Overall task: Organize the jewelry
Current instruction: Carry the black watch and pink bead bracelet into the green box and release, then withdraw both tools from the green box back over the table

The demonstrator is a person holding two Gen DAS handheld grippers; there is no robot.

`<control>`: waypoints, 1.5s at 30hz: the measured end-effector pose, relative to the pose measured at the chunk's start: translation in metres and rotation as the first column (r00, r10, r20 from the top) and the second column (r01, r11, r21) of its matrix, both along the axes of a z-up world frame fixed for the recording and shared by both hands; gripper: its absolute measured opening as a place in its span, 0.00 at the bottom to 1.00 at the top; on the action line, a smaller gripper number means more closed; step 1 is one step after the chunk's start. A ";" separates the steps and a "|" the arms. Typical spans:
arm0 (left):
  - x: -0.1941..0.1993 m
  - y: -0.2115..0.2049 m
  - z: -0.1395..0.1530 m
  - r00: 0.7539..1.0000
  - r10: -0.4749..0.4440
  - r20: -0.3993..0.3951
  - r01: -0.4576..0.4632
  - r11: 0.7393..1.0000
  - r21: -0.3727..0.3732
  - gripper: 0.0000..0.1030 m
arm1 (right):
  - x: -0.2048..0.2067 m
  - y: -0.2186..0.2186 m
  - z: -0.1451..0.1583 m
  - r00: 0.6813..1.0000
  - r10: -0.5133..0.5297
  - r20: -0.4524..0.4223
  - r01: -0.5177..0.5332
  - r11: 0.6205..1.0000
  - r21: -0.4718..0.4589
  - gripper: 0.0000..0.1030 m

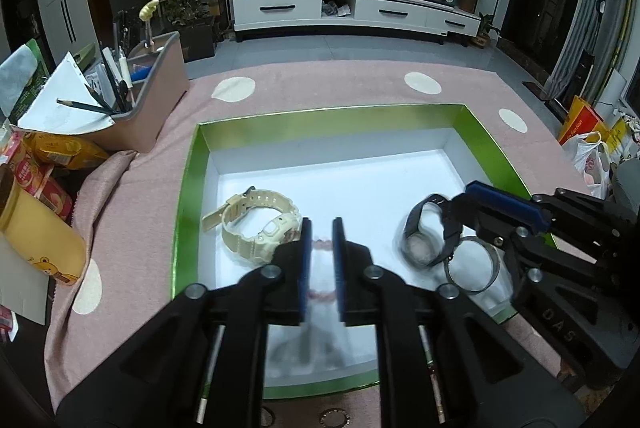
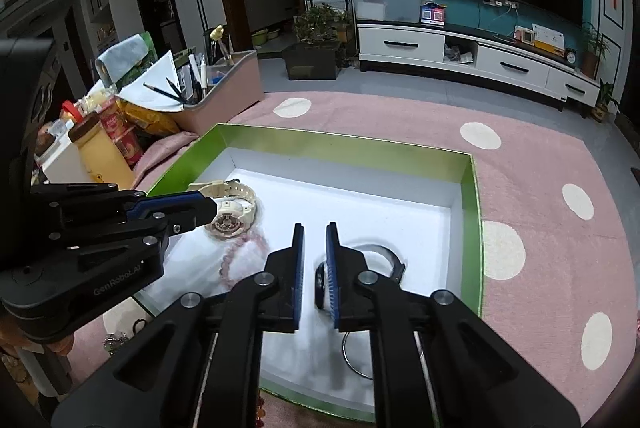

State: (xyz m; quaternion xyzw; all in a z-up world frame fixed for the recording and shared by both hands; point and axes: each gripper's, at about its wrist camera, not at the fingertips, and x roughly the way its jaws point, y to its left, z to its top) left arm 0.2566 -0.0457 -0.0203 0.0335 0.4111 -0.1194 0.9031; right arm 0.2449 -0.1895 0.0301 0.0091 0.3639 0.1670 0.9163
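Observation:
A green-walled box (image 1: 188,188) with a white floor holds a cream watch (image 1: 256,224), a pink bead bracelet (image 1: 322,243), a black watch (image 1: 424,232) and a silver bangle (image 1: 474,264). My left gripper (image 1: 320,232) hovers over the bead bracelet, jaws a narrow gap apart, holding nothing. My right gripper (image 2: 315,240) hovers over the black watch (image 2: 320,282), jaws slightly apart and empty. The cream watch (image 2: 232,204), the beads (image 2: 240,252) and the bangle (image 2: 356,356) also show in the right wrist view, inside the box (image 2: 472,228).
A pink dotted cloth (image 1: 320,84) covers the table. A pink organizer with pencils (image 1: 136,100), snack packets (image 1: 60,152) and a yellow bottle (image 1: 36,228) stand at the left. Small beaded pieces (image 1: 334,418) lie on the cloth in front of the box.

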 end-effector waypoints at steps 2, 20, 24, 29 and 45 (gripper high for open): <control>-0.002 0.002 0.002 1.000 0.001 0.005 -0.001 1.000 -0.001 0.28 | -0.004 -0.004 0.003 1.000 -0.008 0.007 0.008 1.000 0.010 0.20; -0.080 0.025 0.032 0.997 0.051 0.063 -0.053 0.998 0.019 0.96 | -0.093 -0.044 0.031 0.989 -0.146 -0.030 0.148 0.986 0.075 0.92; -0.104 0.032 0.030 0.997 0.066 0.042 -0.067 0.998 0.009 0.98 | -0.118 -0.046 0.030 0.988 -0.146 -0.056 0.150 0.985 0.080 0.94; -0.131 0.040 0.027 0.996 0.086 0.033 -0.087 0.996 0.016 0.98 | -0.143 -0.048 0.030 0.988 -0.138 -0.068 0.144 0.984 0.101 0.94; -0.192 0.051 0.026 0.992 0.122 0.023 -0.123 0.992 0.017 0.98 | -0.194 -0.036 0.026 0.991 -0.101 -0.085 0.110 0.989 0.100 0.94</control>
